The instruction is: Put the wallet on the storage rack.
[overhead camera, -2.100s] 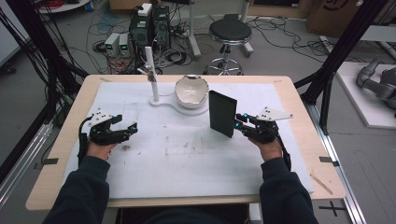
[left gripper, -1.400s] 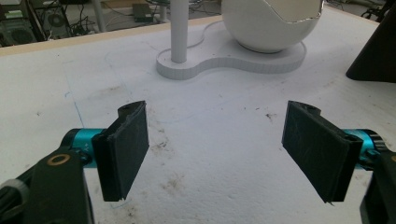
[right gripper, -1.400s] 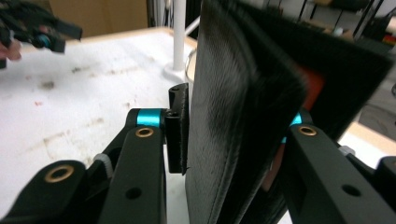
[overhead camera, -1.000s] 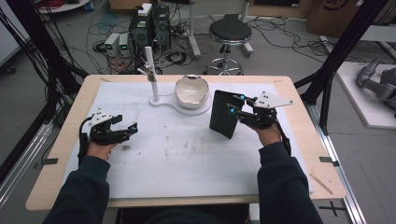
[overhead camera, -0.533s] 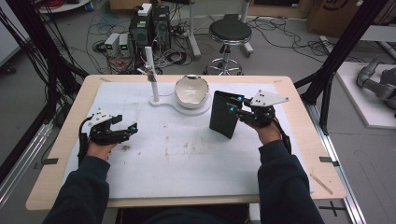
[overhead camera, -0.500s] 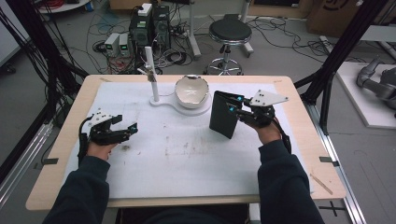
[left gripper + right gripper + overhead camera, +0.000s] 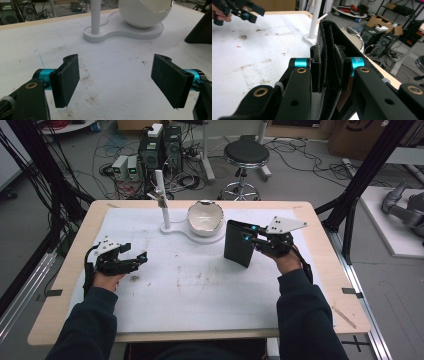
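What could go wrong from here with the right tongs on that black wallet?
1. The right tongs have just been closing on one edge of the black wallet, which stands upright; a lift may let it swing or fold open.
2. The white bowl on its stand sits close beside the wallet, so a sideways move could knock it.
3. The left tongs hang open, apart from the wallet, giving no support.

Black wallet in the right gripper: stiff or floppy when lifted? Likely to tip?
The wallet probably stays fairly stiff: it stands upright on the table as a flat slab without sagging. Its layered folds may splay if the right gripper, whose jaws have just been closing on it, loosens. Tall and thin, it would likely tip if released.
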A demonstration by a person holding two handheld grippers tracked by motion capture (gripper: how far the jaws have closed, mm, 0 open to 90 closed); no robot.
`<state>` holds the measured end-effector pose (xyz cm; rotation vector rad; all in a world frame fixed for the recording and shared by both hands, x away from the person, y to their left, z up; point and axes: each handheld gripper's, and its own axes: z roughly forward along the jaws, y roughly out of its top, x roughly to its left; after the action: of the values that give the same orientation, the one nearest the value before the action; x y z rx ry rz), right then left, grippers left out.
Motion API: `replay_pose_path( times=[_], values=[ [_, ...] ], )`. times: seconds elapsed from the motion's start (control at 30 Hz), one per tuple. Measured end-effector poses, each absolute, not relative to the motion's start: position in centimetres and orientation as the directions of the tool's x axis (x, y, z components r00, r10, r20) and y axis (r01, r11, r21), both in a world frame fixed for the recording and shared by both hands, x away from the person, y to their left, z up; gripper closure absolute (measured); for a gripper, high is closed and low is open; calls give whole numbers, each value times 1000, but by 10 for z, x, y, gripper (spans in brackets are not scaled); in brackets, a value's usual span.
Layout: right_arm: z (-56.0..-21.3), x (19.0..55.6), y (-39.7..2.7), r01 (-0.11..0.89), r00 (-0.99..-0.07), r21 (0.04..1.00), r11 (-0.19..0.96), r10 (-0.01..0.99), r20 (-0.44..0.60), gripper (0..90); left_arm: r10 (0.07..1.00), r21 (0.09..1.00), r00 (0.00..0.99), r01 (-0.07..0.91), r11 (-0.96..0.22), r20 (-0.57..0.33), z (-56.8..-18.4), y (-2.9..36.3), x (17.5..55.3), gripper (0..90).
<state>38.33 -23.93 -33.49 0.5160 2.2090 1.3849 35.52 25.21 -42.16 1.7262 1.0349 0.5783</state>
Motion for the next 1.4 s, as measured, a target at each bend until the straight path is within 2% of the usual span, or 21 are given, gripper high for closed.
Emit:
replay_pose_path(
  times=[0.13,0.27,0.6,0.77,1.13,1.4],
  values=[
    [-335,383,-237,58,-827,897,438,525,-203,770,850,918,519,373,-133,-87,-422,252,355,229],
    [-335,383,-235,57,-834,895,443,513,-201,812,850,919,519,372,-133,-87,-421,252,355,229],
    [-328,381,-232,26,-823,896,444,519,-233,821,851,920,517,372,-127,-92,-421,253,355,229],
    [-313,383,-227,-15,-822,899,438,507,-260,822,852,921,515,370,-123,-93,-421,253,355,229],
    [-266,394,-197,-187,-790,867,462,455,-412,823,852,922,515,369,-119,-96,-421,255,355,229],
    [-248,416,-181,-237,-776,869,434,454,-438,822,854,924,509,367,-105,-105,-421,257,355,230]
  ],
)
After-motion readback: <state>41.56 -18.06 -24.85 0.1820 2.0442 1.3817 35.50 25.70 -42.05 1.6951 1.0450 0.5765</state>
